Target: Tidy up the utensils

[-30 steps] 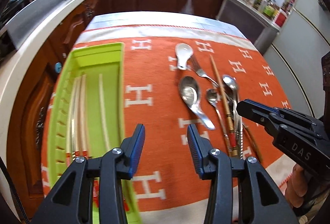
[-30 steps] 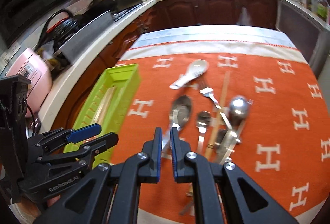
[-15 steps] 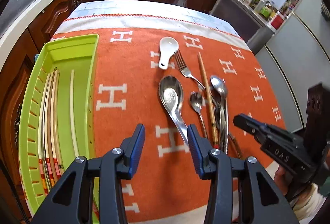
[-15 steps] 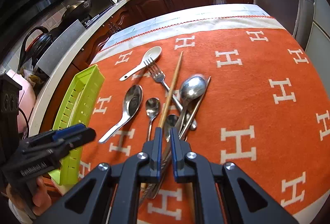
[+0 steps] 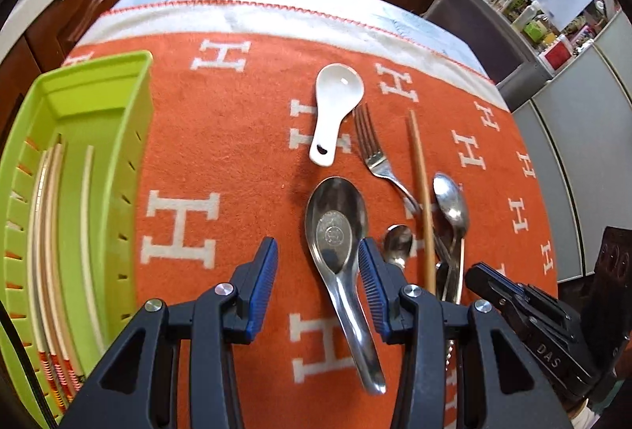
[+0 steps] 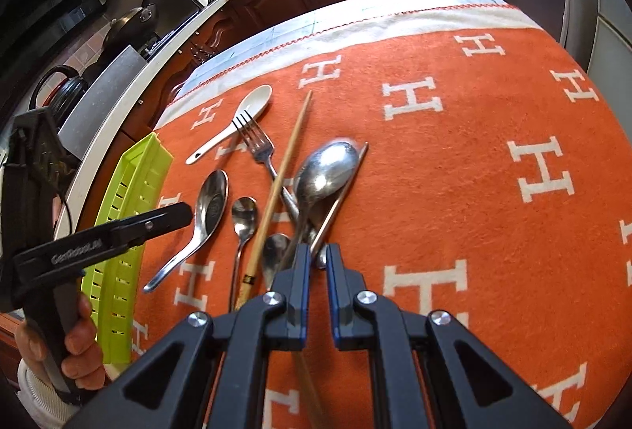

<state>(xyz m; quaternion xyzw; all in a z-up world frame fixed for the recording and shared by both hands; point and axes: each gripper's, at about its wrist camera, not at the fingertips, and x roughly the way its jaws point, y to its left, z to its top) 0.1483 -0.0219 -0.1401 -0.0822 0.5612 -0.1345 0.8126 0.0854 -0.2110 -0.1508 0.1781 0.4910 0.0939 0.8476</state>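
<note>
Loose utensils lie on the orange cloth: a white ceramic spoon (image 5: 335, 105), a fork (image 5: 371, 152), a wooden chopstick (image 5: 420, 192), a large steel spoon (image 5: 335, 223), a small spoon (image 5: 397, 239) and another steel spoon (image 5: 450, 204) on crossed handles. My left gripper (image 5: 316, 271) is open, low over the large spoon, whose neck runs beside the right finger. My right gripper (image 6: 318, 259) is shut with nothing in it. It hangs over the crossed handles under the steel spoon (image 6: 328, 168). A green tray (image 5: 98, 105) on the left holds several chopsticks (image 5: 55, 231).
The orange cloth (image 6: 493, 113) with white H marks covers the table, which ends at a white hem on the far side. Dark wooden cabinets and a kitchen counter with pans (image 6: 130, 22) stand behind. A hand (image 6: 79, 342) holds the left gripper beside the tray.
Both grippers have come down closer to the utensils. The left one moved right, from beside the tray to over the large spoon. The right one moved over the pile. Neither jaw opening changed.
</note>
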